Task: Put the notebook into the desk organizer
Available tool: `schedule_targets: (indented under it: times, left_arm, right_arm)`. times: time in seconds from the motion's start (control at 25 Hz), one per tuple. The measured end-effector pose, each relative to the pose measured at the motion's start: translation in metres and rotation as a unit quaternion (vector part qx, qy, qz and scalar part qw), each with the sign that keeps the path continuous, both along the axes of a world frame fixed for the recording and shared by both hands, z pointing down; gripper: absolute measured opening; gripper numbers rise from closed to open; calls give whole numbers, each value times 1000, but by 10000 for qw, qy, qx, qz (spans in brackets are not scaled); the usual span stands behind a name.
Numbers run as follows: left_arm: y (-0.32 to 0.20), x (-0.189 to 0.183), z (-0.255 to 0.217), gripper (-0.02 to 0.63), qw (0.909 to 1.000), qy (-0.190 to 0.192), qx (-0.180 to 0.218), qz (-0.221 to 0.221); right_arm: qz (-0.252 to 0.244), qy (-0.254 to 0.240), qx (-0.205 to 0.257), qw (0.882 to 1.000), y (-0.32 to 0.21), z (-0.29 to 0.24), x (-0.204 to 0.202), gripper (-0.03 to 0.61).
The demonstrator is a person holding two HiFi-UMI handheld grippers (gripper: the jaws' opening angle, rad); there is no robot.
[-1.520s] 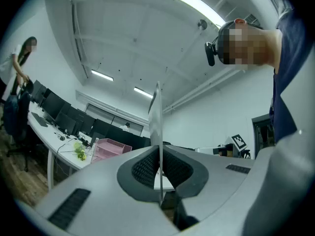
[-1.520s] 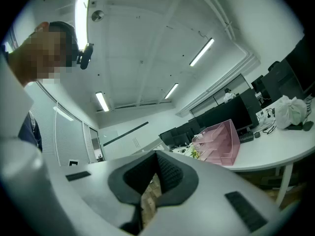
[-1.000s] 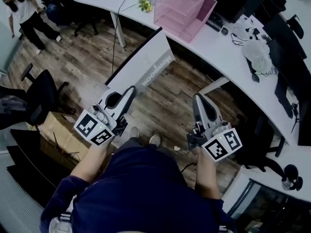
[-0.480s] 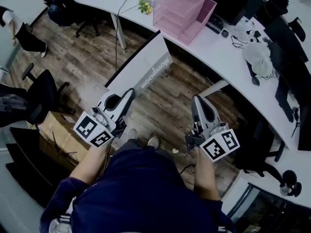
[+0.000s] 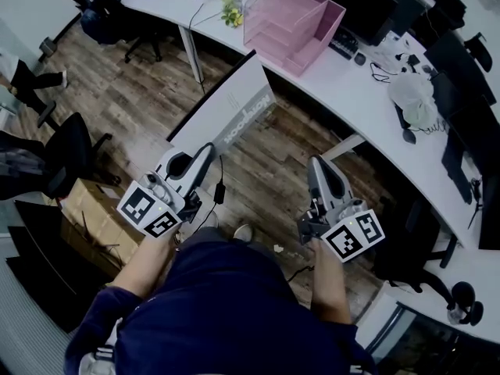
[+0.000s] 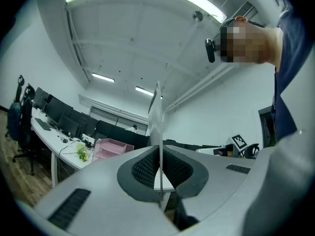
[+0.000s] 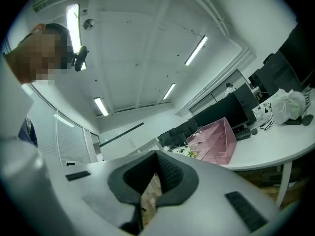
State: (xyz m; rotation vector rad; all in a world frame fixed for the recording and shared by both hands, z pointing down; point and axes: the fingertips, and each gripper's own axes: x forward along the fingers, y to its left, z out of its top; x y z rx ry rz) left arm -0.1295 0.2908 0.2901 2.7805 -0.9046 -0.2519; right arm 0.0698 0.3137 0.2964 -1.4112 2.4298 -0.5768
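Observation:
A large white notebook (image 5: 234, 104) with a dark edge rises from my left gripper (image 5: 208, 150), which is shut on its lower end. In the left gripper view the notebook (image 6: 157, 117) shows edge-on as a thin white sheet pinched between the ribbed pads of the left gripper (image 6: 160, 162). The pink tiered desk organizer (image 5: 293, 22) stands on the white desk, beyond the notebook's far end; the organizer (image 6: 112, 149) is small and distant in that gripper's view. My right gripper (image 5: 316, 164) hangs over the wooden floor, shut and empty. The right gripper (image 7: 156, 165) points toward the organizer (image 7: 216, 144).
A long curved white desk (image 5: 375, 92) carries a plant (image 5: 232, 2), a keyboard, cables and a white bag (image 5: 414, 92). Black office chairs (image 5: 70, 151) and a cardboard box (image 5: 94, 209) stand at the left. A person's legs (image 5: 23, 80) show at the far left edge.
Both grippers keep nearly the same place and grip. The person at the far left has walked almost out of view. My feet have shifted on the floor.

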Motion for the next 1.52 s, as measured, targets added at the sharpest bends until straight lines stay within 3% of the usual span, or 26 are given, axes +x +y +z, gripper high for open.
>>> schedule_targets:
  times: [0.44,0.84,1.52]
  left_arm:
    - [-9,6,0,34,9998,1,69,-181]
    - [-47,11,11,34,9997,82,34,-227]
    - [-200,1,36,34,9996,83,-247,-86]
  right_arm:
    - [-47,-56,40,10000,-8,0,14,9]
    - [-13,-16,-42,10000,-43,10,25,9]
    - [52,2,-363,9993,-193,33,9,9]
